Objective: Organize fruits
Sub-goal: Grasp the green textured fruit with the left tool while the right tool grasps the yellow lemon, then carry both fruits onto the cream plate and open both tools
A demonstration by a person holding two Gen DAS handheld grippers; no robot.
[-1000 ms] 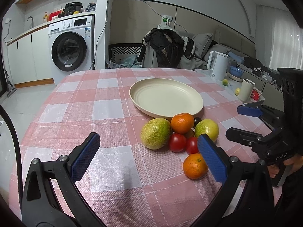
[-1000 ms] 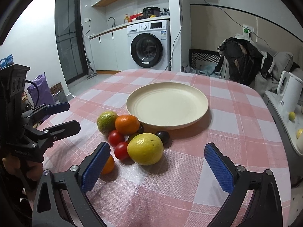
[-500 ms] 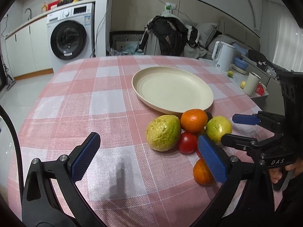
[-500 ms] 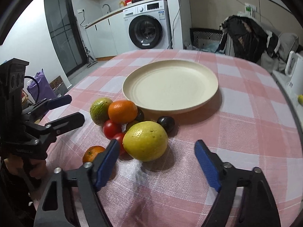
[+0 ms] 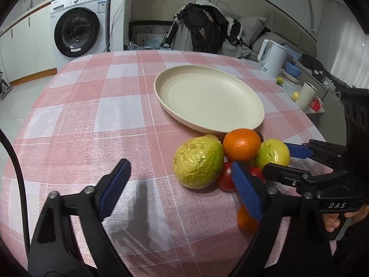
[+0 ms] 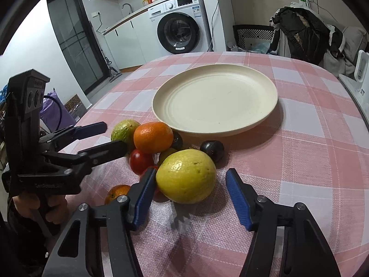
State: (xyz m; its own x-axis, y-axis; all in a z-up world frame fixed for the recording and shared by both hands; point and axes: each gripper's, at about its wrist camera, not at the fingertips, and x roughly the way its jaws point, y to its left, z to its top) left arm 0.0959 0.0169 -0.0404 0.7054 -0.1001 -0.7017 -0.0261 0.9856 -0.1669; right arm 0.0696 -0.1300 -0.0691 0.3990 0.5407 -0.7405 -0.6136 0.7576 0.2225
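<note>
Both grippers have closed in: right gripper (image 6: 188, 198), jaws wide, brackets the yellow guava (image 6: 186, 176); firm, rounded, grip its middle.

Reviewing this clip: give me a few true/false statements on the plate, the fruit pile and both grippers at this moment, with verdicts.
1. The round cream plate holds no fruit. True.
2. The right gripper has its jaws open on either side of the large yellow-green fruit. True.
3. The left gripper is shut on the orange mandarin. False: its jaws are open and hold nothing.
4. The small dark plum lies on the plate. False: it sits on the pink checked tablecloth beside the plate.
</note>
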